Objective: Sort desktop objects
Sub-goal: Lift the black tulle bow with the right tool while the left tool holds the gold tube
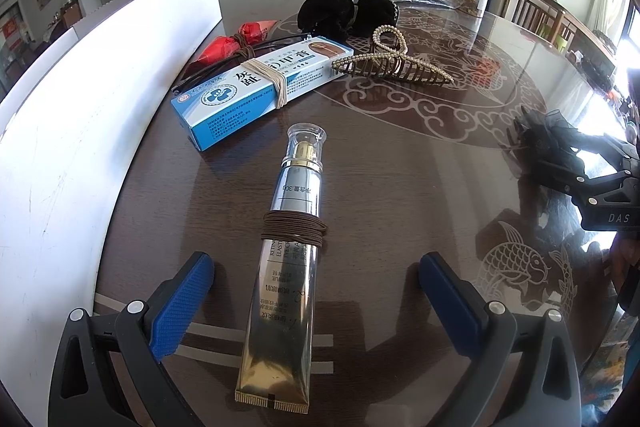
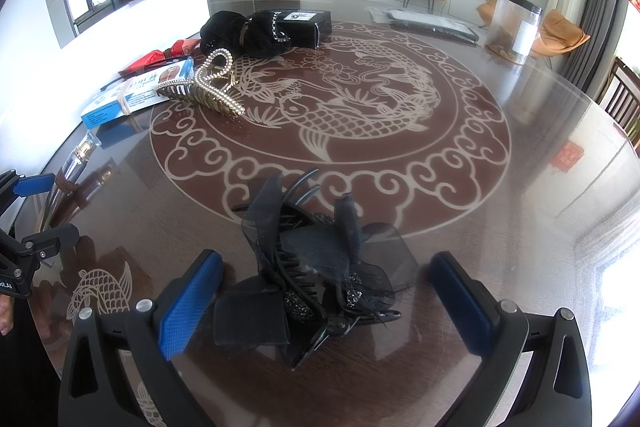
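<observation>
So my left gripper (image 1: pixel 316 295) was spread wide, the gold cream tube (image 1: pixel 286 267) lying on the table (image 1: pixel 420 187) between its fingers, touching neither. Ahead of it sat the blue box (image 1: pixel 256 87) and pearl claw clip (image 1: pixel 394 61). My right gripper (image 2: pixel 326 301) was open too, black bow hair clip (image 2: pixel 316 275) sitting loose between its pads.

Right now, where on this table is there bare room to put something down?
The widest free patch is the carp pattern in the middle, running right toward the clear jar. The table's right edge is bare too. It is crowded on the left: the blue box, pearl clip, black scrunchies and tube sit close together.
</observation>
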